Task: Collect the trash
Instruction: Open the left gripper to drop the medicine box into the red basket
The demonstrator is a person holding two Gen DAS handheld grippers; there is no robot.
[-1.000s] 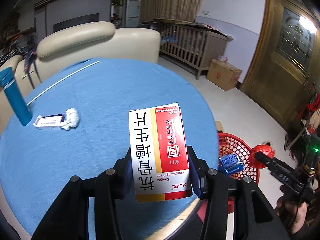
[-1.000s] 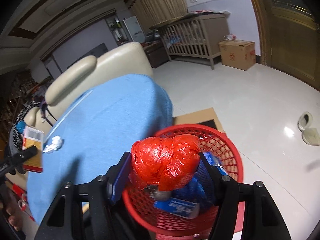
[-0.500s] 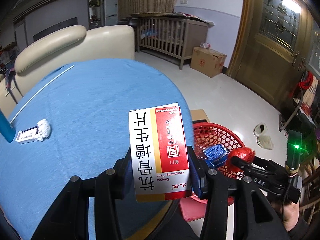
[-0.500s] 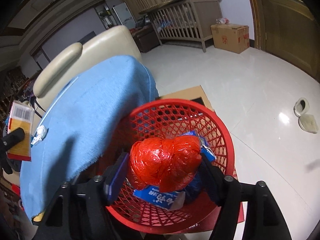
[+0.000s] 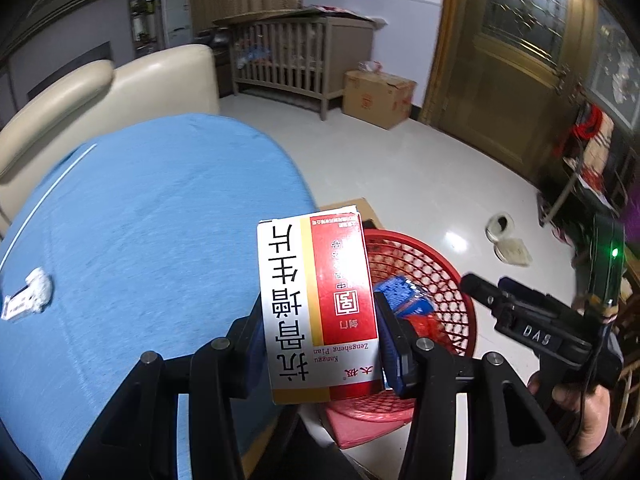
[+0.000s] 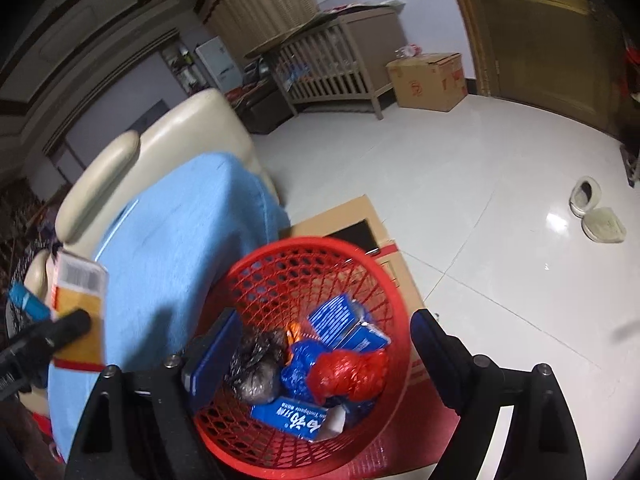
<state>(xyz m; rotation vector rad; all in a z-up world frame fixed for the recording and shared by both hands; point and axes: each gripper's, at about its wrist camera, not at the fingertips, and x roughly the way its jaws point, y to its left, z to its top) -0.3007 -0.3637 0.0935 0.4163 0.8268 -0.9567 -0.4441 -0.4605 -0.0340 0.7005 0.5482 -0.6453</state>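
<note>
Since a sec ago your right gripper (image 6: 320, 344) let the red bag (image 6: 347, 372) drop into the red basket (image 6: 256, 280); jaws were opening, nothing between them. Left gripper (image 5: 320, 344) swung toward the basket w/ the medicine box (image 5: 316, 308) clamped between its pads, not yet over the rim. Next move, I'd judge: carry the box over the basket, then release. Blue-clothed table (image 5: 160, 208) sat left; a white wad (image 5: 38, 286) lay at its far-left edge. Tiled floor (image 6: 460, 200), crib (image 5: 288, 52) far.
</note>
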